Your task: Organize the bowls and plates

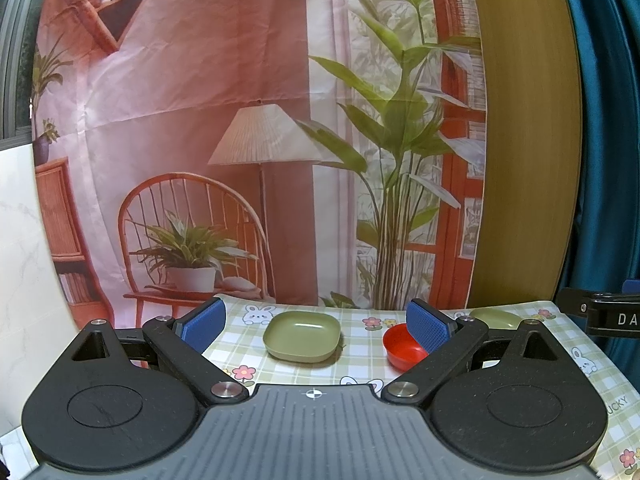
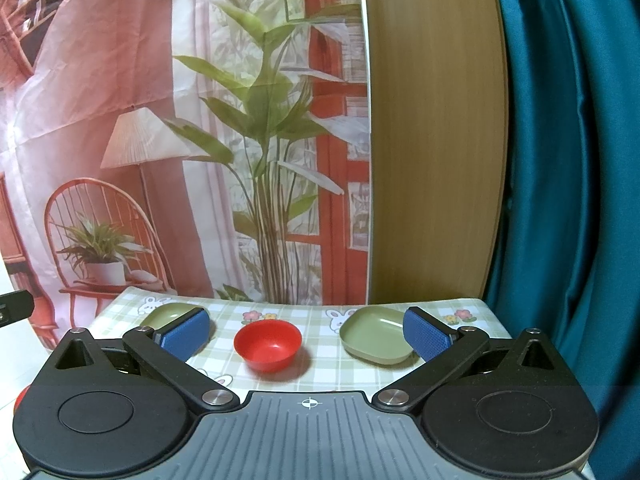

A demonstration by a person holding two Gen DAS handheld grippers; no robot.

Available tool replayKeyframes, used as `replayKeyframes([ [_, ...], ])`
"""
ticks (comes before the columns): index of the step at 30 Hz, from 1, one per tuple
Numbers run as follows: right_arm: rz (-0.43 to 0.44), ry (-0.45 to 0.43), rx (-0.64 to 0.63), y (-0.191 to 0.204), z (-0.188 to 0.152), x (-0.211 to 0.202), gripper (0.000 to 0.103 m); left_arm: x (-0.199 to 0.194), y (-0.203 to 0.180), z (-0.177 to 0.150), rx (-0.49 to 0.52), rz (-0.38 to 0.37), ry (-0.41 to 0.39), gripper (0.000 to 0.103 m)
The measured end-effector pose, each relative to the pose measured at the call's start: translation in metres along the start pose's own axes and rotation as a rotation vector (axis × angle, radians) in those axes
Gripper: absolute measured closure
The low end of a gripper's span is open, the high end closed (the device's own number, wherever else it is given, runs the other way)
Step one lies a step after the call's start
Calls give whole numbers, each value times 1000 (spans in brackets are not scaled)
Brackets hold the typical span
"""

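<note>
Nothing is looking sorted yet: both hand-held grippers, left (image 1: 316, 326) and right (image 2: 306, 330), are hanging wide and empty while two green plates (image 2: 378, 336) (image 1: 302, 336) are flanking the red bowl (image 2: 267, 344), apart on the desk (image 2: 320, 364).

- I see even, soft indoor light; the red bowl (image 2: 267, 344) casts a faint shadow to its right.
- Fisheye bends my edges; the wooden panel (image 2: 432, 140) looks slightly blurred.

Red bowl (image 2: 267, 344), olive-green plates (image 1: 302, 336), green-checked bunny-print tablecloth (image 1: 360, 344), blue-padded tools.
</note>
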State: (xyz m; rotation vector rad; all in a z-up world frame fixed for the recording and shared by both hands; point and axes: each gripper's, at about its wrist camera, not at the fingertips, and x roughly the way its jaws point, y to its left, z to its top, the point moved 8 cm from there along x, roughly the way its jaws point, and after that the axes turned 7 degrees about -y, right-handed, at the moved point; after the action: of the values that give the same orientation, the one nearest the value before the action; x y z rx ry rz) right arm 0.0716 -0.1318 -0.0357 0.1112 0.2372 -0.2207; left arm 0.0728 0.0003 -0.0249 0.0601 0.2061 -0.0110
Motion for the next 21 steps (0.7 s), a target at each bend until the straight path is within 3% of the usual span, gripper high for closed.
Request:
replayKeyframes([
  [21, 2, -2, 2, 0, -2, 0, 0, -1, 0, -1, -11, -9, 4, 5],
])
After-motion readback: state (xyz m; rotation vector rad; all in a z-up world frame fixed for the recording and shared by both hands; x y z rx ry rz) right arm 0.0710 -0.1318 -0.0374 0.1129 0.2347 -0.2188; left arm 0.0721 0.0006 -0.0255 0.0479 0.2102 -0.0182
